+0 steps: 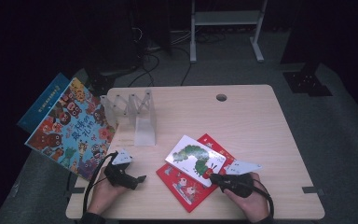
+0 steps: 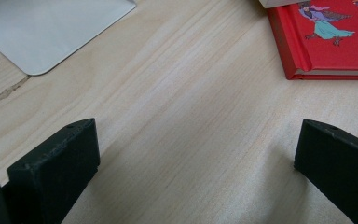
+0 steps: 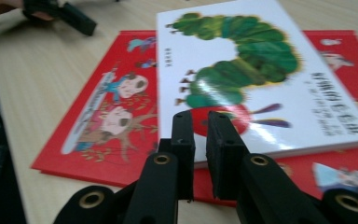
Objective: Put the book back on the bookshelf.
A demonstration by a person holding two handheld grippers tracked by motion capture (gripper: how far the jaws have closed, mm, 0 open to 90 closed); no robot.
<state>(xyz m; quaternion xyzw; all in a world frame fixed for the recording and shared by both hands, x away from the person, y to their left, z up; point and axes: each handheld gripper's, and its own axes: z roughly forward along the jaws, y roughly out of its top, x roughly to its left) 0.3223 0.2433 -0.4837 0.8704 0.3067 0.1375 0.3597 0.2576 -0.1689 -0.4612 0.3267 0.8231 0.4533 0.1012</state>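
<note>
- Table (image 1: 251,116): pale wood-grain top with fine streaks, smooth and matt.
- Caterpillar book (image 3: 261,70): white cover, glossy, catching light.
- Red book (image 3: 102,135): hard cover with a slight sheen; paper page edges show in the left gripper view.
- Book rack (image 1: 135,116): clear, frosted-looking plastic.
- Left gripper (image 2: 196,154) and right gripper (image 3: 200,140): matt black plastic jaws; brass-coloured metal rings on the right one.
- Colourful picture book (image 1: 72,128): printed cover with a smooth look.

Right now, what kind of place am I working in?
Probably a lab or studio set up for recording, not a home: a lone wooden table with children's books and a clear book rack, dark surroundings, loose cables and a metal stand on the floor behind.
</note>
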